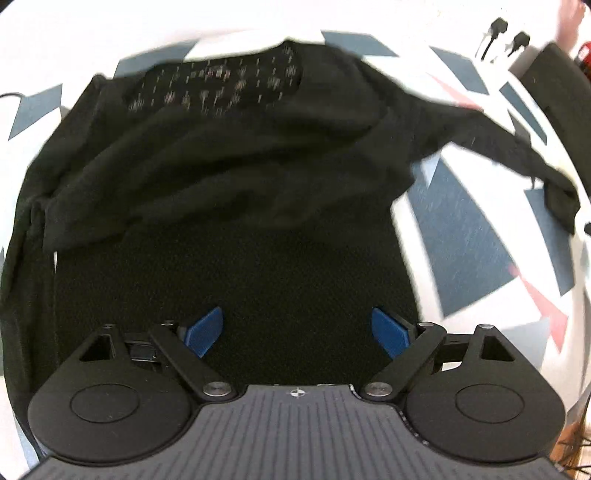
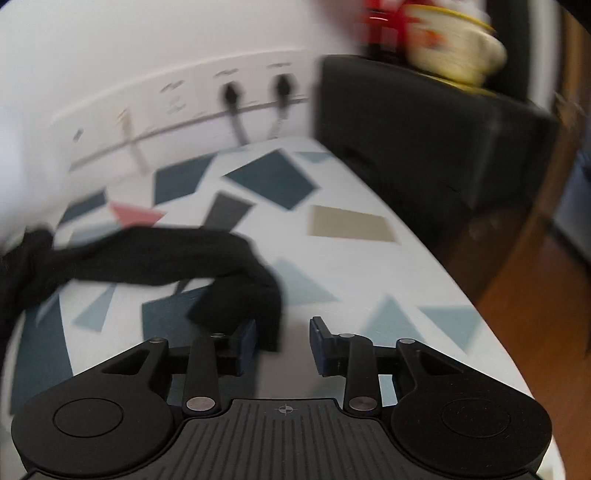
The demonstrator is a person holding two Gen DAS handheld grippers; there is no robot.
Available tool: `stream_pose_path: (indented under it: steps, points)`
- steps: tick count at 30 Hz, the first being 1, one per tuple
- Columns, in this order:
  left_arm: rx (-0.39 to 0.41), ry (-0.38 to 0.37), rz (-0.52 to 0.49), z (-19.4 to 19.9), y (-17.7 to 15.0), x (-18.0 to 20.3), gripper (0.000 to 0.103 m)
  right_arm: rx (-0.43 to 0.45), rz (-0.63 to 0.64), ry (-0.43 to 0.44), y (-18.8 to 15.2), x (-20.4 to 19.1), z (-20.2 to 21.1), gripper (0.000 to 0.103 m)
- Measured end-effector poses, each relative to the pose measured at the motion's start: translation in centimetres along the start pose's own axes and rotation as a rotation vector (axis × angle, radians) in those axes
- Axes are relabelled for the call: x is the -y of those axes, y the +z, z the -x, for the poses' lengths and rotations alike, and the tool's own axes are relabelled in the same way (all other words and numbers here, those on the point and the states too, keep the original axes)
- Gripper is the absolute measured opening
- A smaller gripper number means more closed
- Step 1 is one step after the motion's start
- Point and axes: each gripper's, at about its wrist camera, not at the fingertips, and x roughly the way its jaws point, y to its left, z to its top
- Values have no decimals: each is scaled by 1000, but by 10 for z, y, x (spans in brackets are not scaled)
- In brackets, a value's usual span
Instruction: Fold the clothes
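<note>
Through my left wrist camera I count one garment, a black shirt (image 1: 229, 162), spread over the table (image 1: 476, 236), whose white cover carries blue-grey and red geometric patches. The shirt's upper part is folded down over its lower part, with one printed panel of small pale marks (image 1: 218, 85) showing near the far edge. One sleeve (image 1: 517, 151) stretches out to the right across the cover and ends in a bunched cuff. My left gripper (image 1: 297, 332) hangs over the lower body of the shirt with its two blue pads (image 1: 205, 330) spread wide apart and nothing pinched between them; whether the tips touch the cloth I cannot tell. Two black plugs (image 1: 509, 35) sit in the wall sockets at the far right corner. Through my right wrist camera, which is blurred, I see the same single sleeve (image 2: 155, 254) lying across the table (image 2: 351, 266) from the left, its cuff end (image 2: 240, 306) drooping just in front of the left pad. My right gripper (image 2: 282, 341) has its jaws partly parted; the cuff lies against the left pad, but the right pad stands clear of it, so the cloth is not clamped. Behind, I count two plugs with cables (image 2: 255, 99) in the wall strip, one black box (image 2: 424, 136) at the table's far right, and one cream bowl (image 2: 454, 44) on top of it beside something red.
</note>
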Motion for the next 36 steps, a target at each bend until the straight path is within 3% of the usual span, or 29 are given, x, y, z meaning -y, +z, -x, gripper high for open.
stream_pose_path:
  steps: [4,6,10,13,14,15,17,18,22,24,26,28,33,36]
  points:
    - [109,-60,29,16,36,12,90,88,-255,42,17,32,9,38]
    - [159,-91,60,17,57,18,90,68,-332,101,22,41,-7,40]
    - [197,-23,100,-2,89,29,90,-59,-173,88,23,11,-41,48]
    - [152,2,49,-16,87,38,90,-95,-137,90,17,-5,-51,50]
    - [133,5,32,-20,85,41,90,-79,-98,69,18,-11,-50,45]
    - [116,9,16,-24,83,43,90,-79,-44,50,22,-17,-52,29]
    - [95,30,3,-31,75,41,90,-46,30,23,30,-23,-57,10]
    - [88,36,9,-33,73,37,90,-21,62,3,35,-26,-58,9]
    - [114,27,73,-29,77,18,90,355,122,-149,68,-23,-20,10]
    - [148,33,95,-26,85,9,90,458,153,-171,71,-21,-2,14]
    - [180,54,108,-28,94,3,90,447,178,-163,59,-19,7,21]
    - [193,73,112,-34,102,5,90,350,159,-148,38,-14,6,30]
    - [233,112,55,-55,131,25,90,112,30,-176,-19,5,9,31]
    - [261,130,39,-66,154,32,90,140,-84,-174,-32,12,27,37]
